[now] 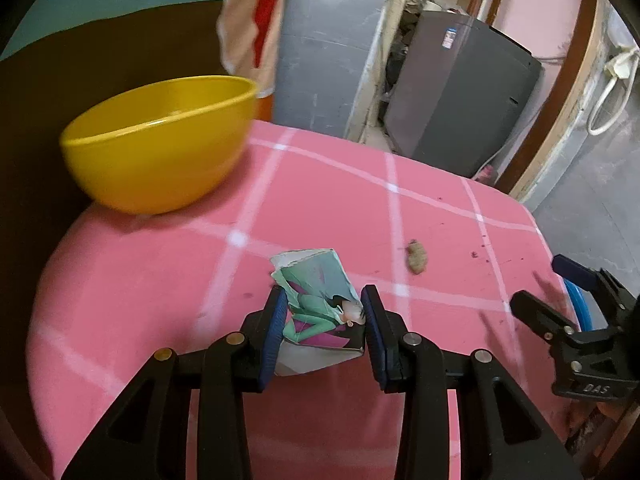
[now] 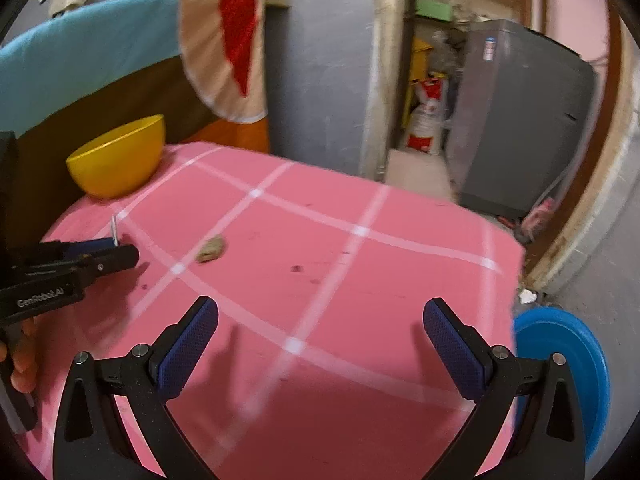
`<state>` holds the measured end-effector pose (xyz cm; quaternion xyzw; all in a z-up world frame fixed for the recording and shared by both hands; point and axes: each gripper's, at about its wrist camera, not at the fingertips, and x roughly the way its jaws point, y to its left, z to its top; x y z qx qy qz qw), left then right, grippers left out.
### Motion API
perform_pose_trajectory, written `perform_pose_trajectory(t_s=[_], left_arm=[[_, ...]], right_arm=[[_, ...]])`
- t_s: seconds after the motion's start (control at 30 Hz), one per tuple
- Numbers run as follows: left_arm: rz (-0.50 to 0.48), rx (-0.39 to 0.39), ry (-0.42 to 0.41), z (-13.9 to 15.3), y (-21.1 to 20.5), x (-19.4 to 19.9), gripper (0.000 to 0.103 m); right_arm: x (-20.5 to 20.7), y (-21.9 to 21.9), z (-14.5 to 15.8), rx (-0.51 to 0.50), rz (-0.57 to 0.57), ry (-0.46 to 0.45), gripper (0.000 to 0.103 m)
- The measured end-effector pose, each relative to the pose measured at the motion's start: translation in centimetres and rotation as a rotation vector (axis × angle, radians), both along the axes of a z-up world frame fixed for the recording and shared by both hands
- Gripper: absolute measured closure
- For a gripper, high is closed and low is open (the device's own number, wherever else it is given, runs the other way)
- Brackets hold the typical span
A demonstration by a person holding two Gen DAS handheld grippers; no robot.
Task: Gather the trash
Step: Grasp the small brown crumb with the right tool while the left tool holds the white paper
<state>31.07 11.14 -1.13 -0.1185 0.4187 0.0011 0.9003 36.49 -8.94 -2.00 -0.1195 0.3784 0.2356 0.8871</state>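
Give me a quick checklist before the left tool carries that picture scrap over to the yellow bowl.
1. Left tool shut on the picture scrap: ok, pads on both edges.
2. Scrap clear of the cloth: cannot tell.
3. Yellow bowl upright, open side up: ok.
4. Room in the bowl: cannot tell, inside hidden.
5. Right tool out of the way: ok, open, holding nothing, off to the right.
6. Other trash left: not ok, a brown lump lies on the pink cloth.

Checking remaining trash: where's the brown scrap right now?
Brown scrap lies loose on the pink cloth, just ahead and right of the paper piece clamped in the left gripper.
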Motion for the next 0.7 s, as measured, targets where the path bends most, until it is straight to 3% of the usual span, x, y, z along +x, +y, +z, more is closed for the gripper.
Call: perform_pose_trajectory(t_s=[0.07, 0.2, 0.27, 0.5, 0.7], left_arm=[[0.012, -0.001, -0.006, 0.1, 0.9, -0.7, 0.07], [0.021, 0.001, -0.022, 0.1, 2.1, -1.6, 0.07], [0.019, -0.005, -0.029, 0.0, 2.5, -2.0, 0.07], [0.007, -0.004, -0.048, -0.3, 2.8, -2.1, 0.07], [0.01, -0.013, -0.054, -0.4, 3.0, -2.3, 0.07]], right_arm=[[0.2, 1.3, -0.4, -0.001, 0.036, 0.037, 0.003], [1.0, 3.2, -1.1, 0.016, 0.088, 0.123, 0.024], [1.5, 3.9, -1.3, 0.025, 0.098, 0.155, 0.029], [2.3, 6.7, -1.6, 0.011, 0.152, 0.178, 0.061], [2.8, 7.5, -1.8, 0.002, 0.159, 0.182, 0.071]])
